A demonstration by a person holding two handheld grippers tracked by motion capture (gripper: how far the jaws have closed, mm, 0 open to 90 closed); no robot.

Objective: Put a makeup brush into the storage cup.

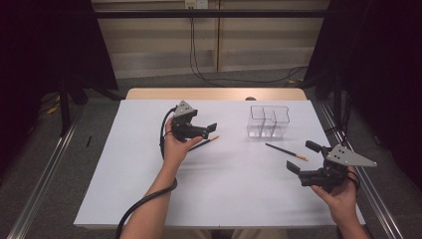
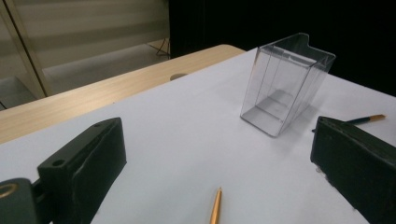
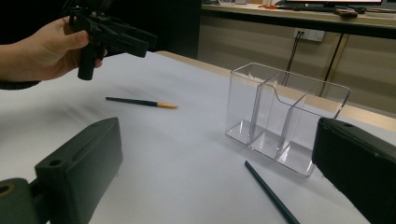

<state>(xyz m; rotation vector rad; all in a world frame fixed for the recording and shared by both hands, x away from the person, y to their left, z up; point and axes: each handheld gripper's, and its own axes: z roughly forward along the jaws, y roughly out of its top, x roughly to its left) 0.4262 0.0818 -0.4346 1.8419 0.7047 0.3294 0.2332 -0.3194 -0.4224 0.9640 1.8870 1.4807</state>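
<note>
From the high view, two thin pens lie flat on the white worktop (image 1: 224,189). The left pen (image 1: 205,143) rests just beside the left claw (image 1: 201,130), which hovers over it released, jaws apart. The right pen (image 1: 286,151) lies near the front of the clear organizer (image 1: 269,121), with the right claw (image 1: 303,172) near it, also released and holding nothing. Each pen looks light, stiff and slim, with a smooth barrel that is likely to roll or slip; the best hold seems to be across the middle of the dark barrel, jaws square to its length.

In the left gripper view, the orange tip of the left pen (image 2: 215,207) pokes up between the wide-set jaws, low in the picture. The organizer (image 2: 286,83) stands upright ahead, and the right pen (image 2: 365,119) lies beyond the jaw at the right edge.

In the right gripper view, the right pen (image 3: 271,192) lies between the spread jaws, touching nothing. The organizer (image 3: 285,116), thin-walled and probably light enough to tip or slide if knocked, stands just behind it. Farther off, the left pen (image 3: 140,102) lies under the left claw (image 3: 121,37).
</note>
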